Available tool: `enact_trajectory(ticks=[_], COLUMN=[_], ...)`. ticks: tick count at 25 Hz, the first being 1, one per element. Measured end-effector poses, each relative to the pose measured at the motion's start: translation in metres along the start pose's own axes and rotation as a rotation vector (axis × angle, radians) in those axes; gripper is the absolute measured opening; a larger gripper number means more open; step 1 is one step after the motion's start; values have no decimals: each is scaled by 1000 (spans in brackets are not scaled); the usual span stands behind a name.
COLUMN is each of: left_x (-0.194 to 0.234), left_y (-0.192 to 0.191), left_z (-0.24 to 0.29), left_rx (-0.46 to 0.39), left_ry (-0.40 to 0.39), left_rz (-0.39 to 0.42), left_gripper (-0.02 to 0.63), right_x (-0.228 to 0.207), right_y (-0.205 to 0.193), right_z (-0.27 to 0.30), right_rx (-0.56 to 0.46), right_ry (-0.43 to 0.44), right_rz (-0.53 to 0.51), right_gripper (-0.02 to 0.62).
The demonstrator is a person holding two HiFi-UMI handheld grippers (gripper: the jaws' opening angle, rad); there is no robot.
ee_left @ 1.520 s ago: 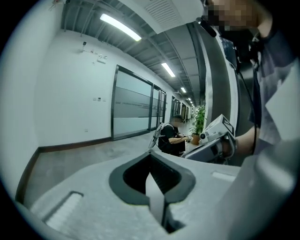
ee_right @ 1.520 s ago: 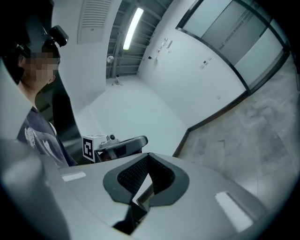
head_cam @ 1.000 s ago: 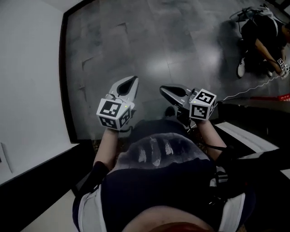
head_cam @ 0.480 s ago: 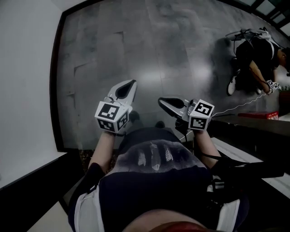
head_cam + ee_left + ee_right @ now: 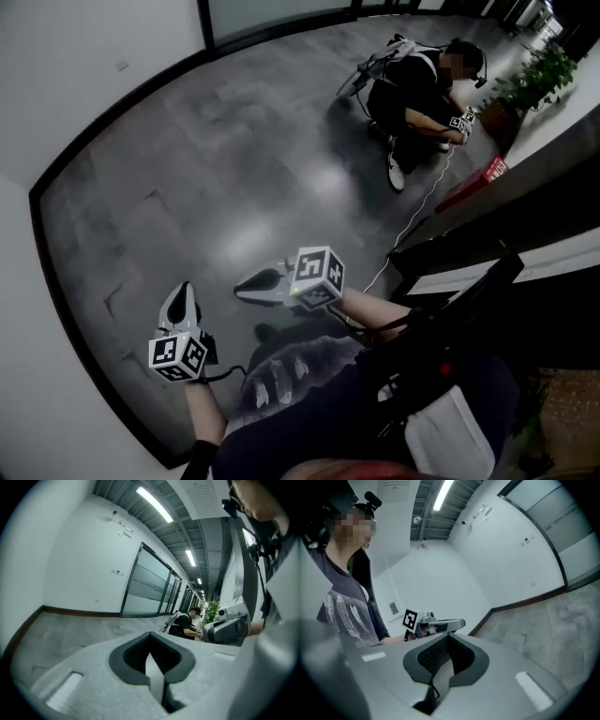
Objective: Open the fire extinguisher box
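No fire extinguisher box is clearly in view; a small red thing [image 5: 480, 174] lies by the dark ledge at the far right, too small to identify. My left gripper [image 5: 180, 292] is at the lower left of the head view, held over the grey floor, jaws shut and empty. My right gripper [image 5: 240, 282] is at the centre, pointing left, also shut with nothing in it. In the left gripper view the shut left gripper [image 5: 150, 635] points down a corridor, with the right gripper [image 5: 229, 625] at its right. The right gripper view shows the shut right gripper [image 5: 449, 637] and the left gripper [image 5: 440, 626] beyond it.
A person [image 5: 417, 89] crouches on the grey tiled floor [image 5: 234, 169] at the top, holding other grippers, with a white cable [image 5: 412, 220] trailing away. A potted plant [image 5: 534, 70] stands at the top right. A dark ledge [image 5: 506, 202] runs along the right; white walls [image 5: 84, 56] lie left.
The head view has swung round, so the crouching person now sits at the top middle. Both grippers have shifted down and left in the picture, the left one lower. Both stay shut.
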State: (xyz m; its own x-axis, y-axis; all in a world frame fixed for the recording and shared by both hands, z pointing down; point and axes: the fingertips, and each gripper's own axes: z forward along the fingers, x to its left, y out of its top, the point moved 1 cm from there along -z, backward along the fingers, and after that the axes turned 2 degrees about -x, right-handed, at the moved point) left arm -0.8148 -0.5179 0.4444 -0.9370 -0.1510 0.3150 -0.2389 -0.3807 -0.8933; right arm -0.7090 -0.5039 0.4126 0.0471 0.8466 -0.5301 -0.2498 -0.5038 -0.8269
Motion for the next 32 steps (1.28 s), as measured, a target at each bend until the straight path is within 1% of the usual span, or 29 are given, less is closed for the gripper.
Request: enact_trajectory(ticks=[3, 5, 9, 11, 14, 17, 21, 24, 28, 30, 32], left_x=[27, 36, 28, 27, 20, 18, 22, 15, -8, -23, -32], left_y=[8, 11, 8, 6, 10, 12, 28, 35, 25, 25, 35], left_z=[0, 3, 16, 24, 48, 59, 73, 93, 128, 147, 170], left_rx=[-3, -9, 7, 18, 18, 48, 50, 65, 150, 165, 173], left_ry=[-12, -47, -168, -196, -222, -209, -156, -135, -122, -118, -113], left_rz=[10, 4, 33, 46, 44, 60, 90, 88, 87, 92, 104], left_gripper=[3, 3, 3, 3, 3, 3, 3, 3, 3, 3, 3], right_x=[-2, -7, -13, -16, -34, -51, -74, -96, -116, -128, -148], right_y=[13, 15, 21, 20, 19, 21, 34, 47, 57, 62, 73], right_z=[18, 27, 37, 40, 28, 21, 21, 17, 7, -9, -30], right_rx=[-32, -50, -37, -24, -20, -41, -47, -44, -26, -39, -71], right_ry=[-10, -22, -105, -118, -133, -139, -87, -60, -20, -11, -30], right_rz=[33, 48, 59, 55, 52, 83, 79, 81, 86, 85, 99], right_gripper=[0, 0, 0, 0, 0, 0, 0, 0, 0, 0, 0])
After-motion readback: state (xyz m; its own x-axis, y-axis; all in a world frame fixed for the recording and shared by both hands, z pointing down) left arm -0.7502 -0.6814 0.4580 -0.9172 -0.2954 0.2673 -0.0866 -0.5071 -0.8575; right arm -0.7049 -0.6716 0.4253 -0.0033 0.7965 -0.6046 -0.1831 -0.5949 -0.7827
